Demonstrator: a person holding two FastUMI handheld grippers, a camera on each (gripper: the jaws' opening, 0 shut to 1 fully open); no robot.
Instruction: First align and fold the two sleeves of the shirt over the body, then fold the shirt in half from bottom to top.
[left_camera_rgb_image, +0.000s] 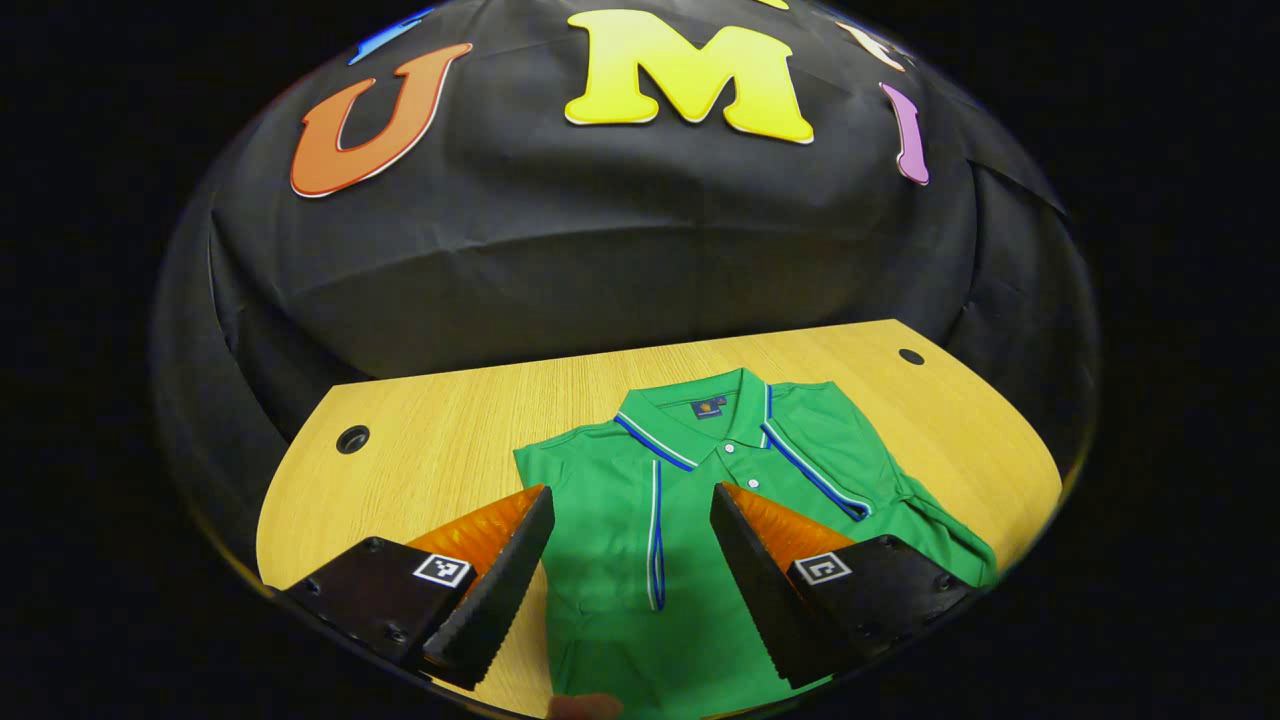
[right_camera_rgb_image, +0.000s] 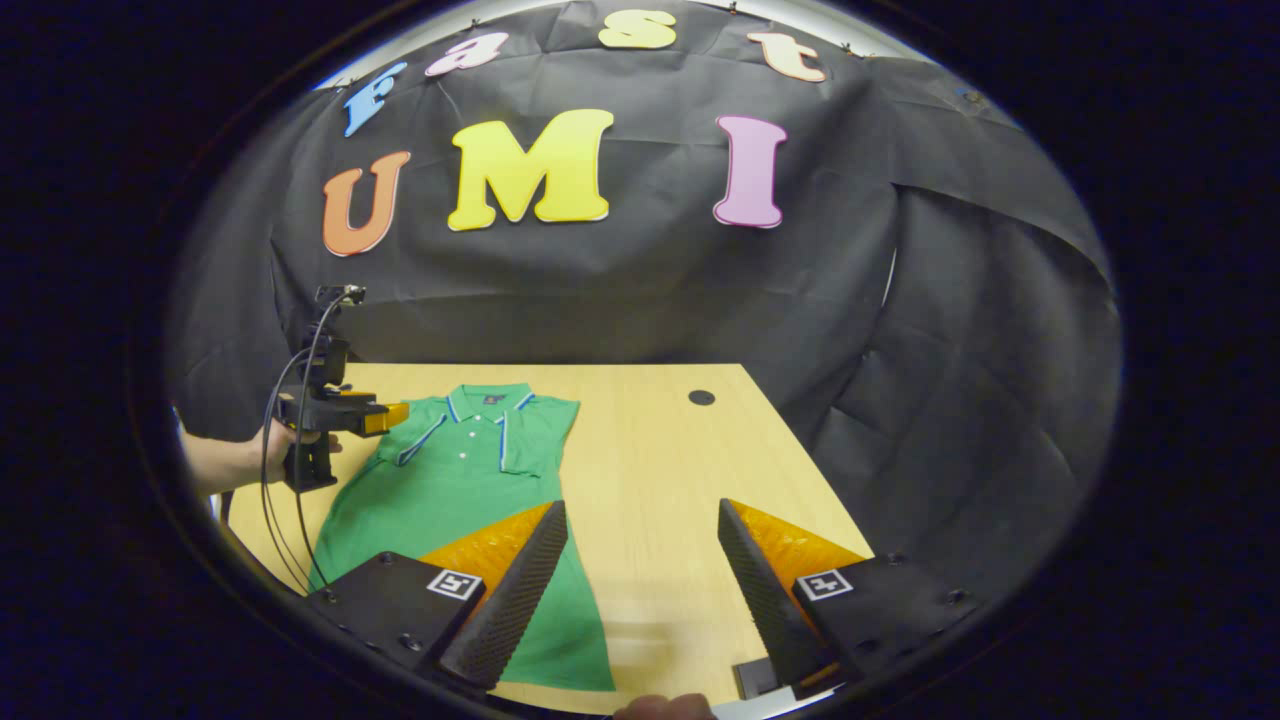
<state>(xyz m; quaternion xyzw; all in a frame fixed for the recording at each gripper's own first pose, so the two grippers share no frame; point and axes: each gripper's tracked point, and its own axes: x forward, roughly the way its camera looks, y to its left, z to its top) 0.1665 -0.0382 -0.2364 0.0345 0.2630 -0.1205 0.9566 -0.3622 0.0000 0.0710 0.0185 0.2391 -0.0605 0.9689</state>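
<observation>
A green polo shirt (left_camera_rgb_image: 700, 500) lies flat on the wooden table (left_camera_rgb_image: 450, 420), collar at the far end. Both sleeves are folded in over the body, their blue-and-white trim showing on the chest. My left gripper (left_camera_rgb_image: 630, 490) hovers open over the shirt's middle, one finger to each side of the placket. In the right gripper view the shirt (right_camera_rgb_image: 450, 480) lies at the left, and a hand holds the left gripper (right_camera_rgb_image: 395, 416) above its left shoulder. My right gripper (right_camera_rgb_image: 641, 505) is open over bare table (right_camera_rgb_image: 650, 450) just right of the shirt's lower edge, nothing between its fingers.
Round cable holes sit in the tabletop at the far left (left_camera_rgb_image: 352, 439) and far right (left_camera_rgb_image: 911, 356); the far right hole (right_camera_rgb_image: 701, 397) also shows in the right gripper view. Black cloth walls close in behind and to the right. Cables (right_camera_rgb_image: 290, 500) hang from the left gripper.
</observation>
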